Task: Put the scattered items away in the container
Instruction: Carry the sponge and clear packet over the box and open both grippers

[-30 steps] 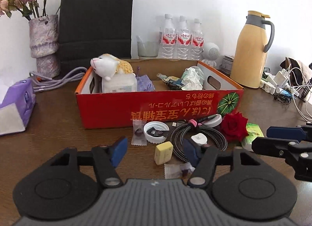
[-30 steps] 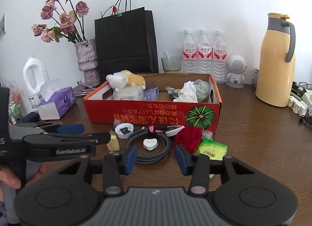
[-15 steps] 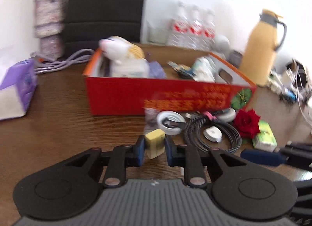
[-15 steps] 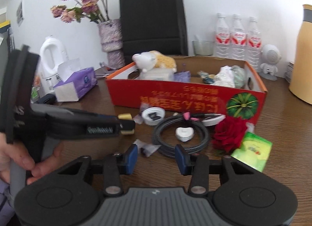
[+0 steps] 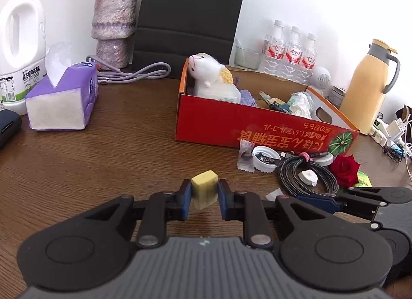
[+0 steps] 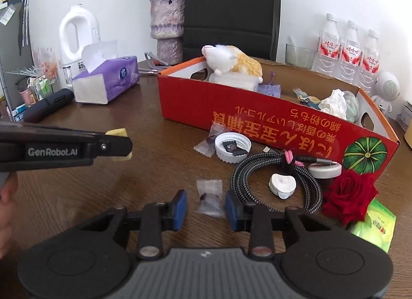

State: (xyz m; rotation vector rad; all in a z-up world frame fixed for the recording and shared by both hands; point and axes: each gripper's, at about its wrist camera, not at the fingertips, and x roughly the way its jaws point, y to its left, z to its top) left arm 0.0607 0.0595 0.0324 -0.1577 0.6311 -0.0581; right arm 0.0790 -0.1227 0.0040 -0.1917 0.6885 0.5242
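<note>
At the far left of the brown wooden surface (image 5: 103, 149) stand a white plastic jug (image 5: 19, 41) and a purple tissue box (image 5: 64, 98), with a mottled vase (image 5: 114, 23) of dried flowers behind them in front of a black paper bag (image 5: 190, 13). The left gripper (image 5: 204, 192) has its jaws clamped on a small yellow block (image 5: 204, 188), which is lifted clear of the surface (the right wrist view shows it poking out from both sides of the fingers). Further right sits the container, a red cardboard box (image 6: 257, 121) with an upside-down print and a green pumpkin picture; it already holds a plush toy (image 6: 231, 60), a small purple pouch (image 6: 269, 90) and crumpled paper (image 6: 334, 104). Scattered just in front of the box are a wrapped candy (image 5: 246, 156), a white cap (image 6: 233, 147) with a dark piece inside, a coiled braided cable (image 6: 278, 177) around a small white heart-shaped piece (image 6: 282, 184), a red rose (image 6: 349, 196) and a green packet (image 6: 373, 224). The right gripper (image 6: 206, 207) is low over the surface, its jaws closing around a second clear-wrapped candy (image 6: 209, 198); the pads stand just beside the wrapper without pressing on it. Behind the box stand three water bottles (image 5: 291, 51), and at the far right a tan thermos jug (image 5: 370, 85).
</note>
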